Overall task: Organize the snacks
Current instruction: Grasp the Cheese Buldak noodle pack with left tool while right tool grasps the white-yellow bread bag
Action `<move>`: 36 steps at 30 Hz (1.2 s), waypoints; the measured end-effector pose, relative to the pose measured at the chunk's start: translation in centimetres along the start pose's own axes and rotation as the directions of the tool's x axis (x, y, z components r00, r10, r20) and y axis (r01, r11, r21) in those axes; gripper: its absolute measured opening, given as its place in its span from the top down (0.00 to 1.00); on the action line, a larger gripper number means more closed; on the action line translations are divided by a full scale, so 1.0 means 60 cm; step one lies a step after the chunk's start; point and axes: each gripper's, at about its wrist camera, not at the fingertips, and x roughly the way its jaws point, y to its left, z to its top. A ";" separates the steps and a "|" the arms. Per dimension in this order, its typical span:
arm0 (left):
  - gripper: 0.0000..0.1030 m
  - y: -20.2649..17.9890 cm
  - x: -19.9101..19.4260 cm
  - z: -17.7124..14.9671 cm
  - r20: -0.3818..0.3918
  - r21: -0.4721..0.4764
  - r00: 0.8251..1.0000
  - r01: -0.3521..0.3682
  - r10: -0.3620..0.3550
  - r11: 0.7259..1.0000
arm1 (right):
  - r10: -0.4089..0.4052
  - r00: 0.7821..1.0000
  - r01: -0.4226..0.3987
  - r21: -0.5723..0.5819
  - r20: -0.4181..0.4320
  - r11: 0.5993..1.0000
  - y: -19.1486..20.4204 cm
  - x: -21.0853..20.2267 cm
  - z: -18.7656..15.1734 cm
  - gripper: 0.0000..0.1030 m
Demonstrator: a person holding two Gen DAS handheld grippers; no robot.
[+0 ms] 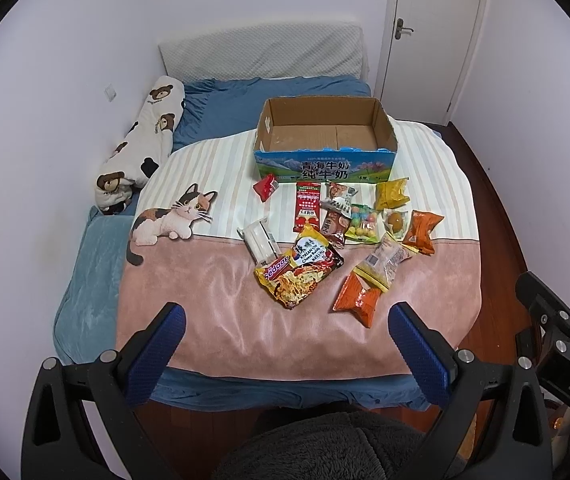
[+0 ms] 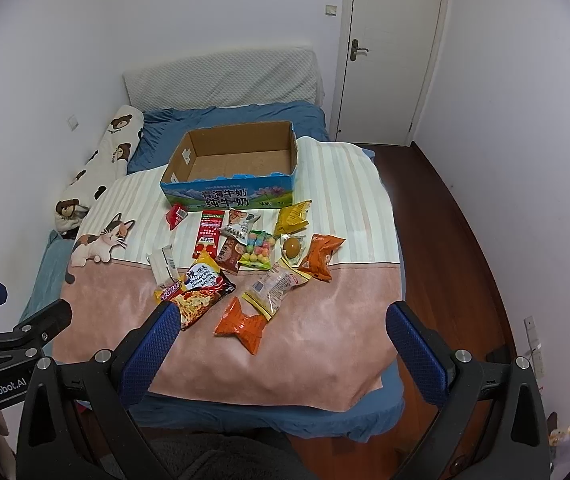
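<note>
I hold my left hand-held gripper [image 1: 287,330] low over the foot of the bed [image 1: 85,264], its blue fingers wide apart with nothing between them. My right hand-held gripper [image 2: 281,330] hangs beside it, also spread wide and empty.

Beneath both lies a blanket [image 1: 213,300], pink at the near end and pale-striped farther on, with a cat picture [image 1: 173,220] at its left. The snacks are scattered across the middle of it. Nearest me is an orange packet [image 1: 359,300], twisted at its waist. Just left of it sits a noodle pack [image 1: 299,276], and a clear bag [image 1: 383,262] with a yellow strip touches the orange packet's far end. A white wrapped bar [image 1: 259,240] lies by the noodle pack's far left corner. Beyond these come a red sachet [image 1: 307,206], a bag of coloured candy balls [image 1: 363,220], a second orange packet [image 1: 423,230], a yellow packet [image 1: 393,192] and a small red wrapper [image 1: 265,186].

Behind the snacks stands an open cardboard box [image 1: 325,168], blue-printed on its front, with only bare cardboard showing inside. A bear-print pillow [image 1: 145,140] lies along the left wall, and a white door [image 1: 433,32] is at the far right.
</note>
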 end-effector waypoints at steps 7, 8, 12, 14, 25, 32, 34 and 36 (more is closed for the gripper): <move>0.00 0.000 0.003 0.005 0.006 -0.003 1.000 0.002 -0.002 1.000 | 0.024 1.000 -0.023 0.020 -0.019 1.000 -0.008 0.013 -0.001 0.00; 0.00 0.000 0.004 0.004 0.011 -0.002 1.000 -0.001 0.001 1.000 | 0.026 0.999 -0.025 0.027 -0.025 0.999 -0.011 0.021 0.000 0.00; 0.00 0.001 0.047 0.022 0.002 0.009 1.000 -0.021 0.021 1.000 | 0.045 0.997 -0.040 0.069 -0.070 0.997 -0.026 0.068 -0.002 0.00; 0.00 0.004 0.080 0.030 -0.006 0.031 1.000 -0.028 0.028 0.999 | 0.055 0.993 -0.045 0.097 -0.104 0.994 -0.035 0.107 -0.004 0.00; 0.00 -0.006 0.359 0.032 -0.236 0.177 0.967 -0.056 0.098 0.983 | 0.177 0.926 -0.080 0.284 -0.333 0.956 -0.063 0.396 -0.045 0.00; 0.00 -0.067 0.526 0.010 -0.362 0.350 0.922 0.000 0.135 0.937 | 0.250 0.877 -0.117 0.321 -0.411 0.940 -0.046 0.533 -0.058 0.00; 0.00 -0.081 0.570 0.011 -0.386 0.398 0.912 0.029 0.139 0.917 | 0.254 0.869 -0.108 0.338 -0.424 0.935 -0.040 0.561 -0.059 0.00; 0.00 -0.095 0.609 0.013 -0.405 0.447 0.903 0.060 0.143 0.892 | 0.269 0.855 -0.098 0.371 -0.443 0.923 -0.035 0.593 -0.060 0.00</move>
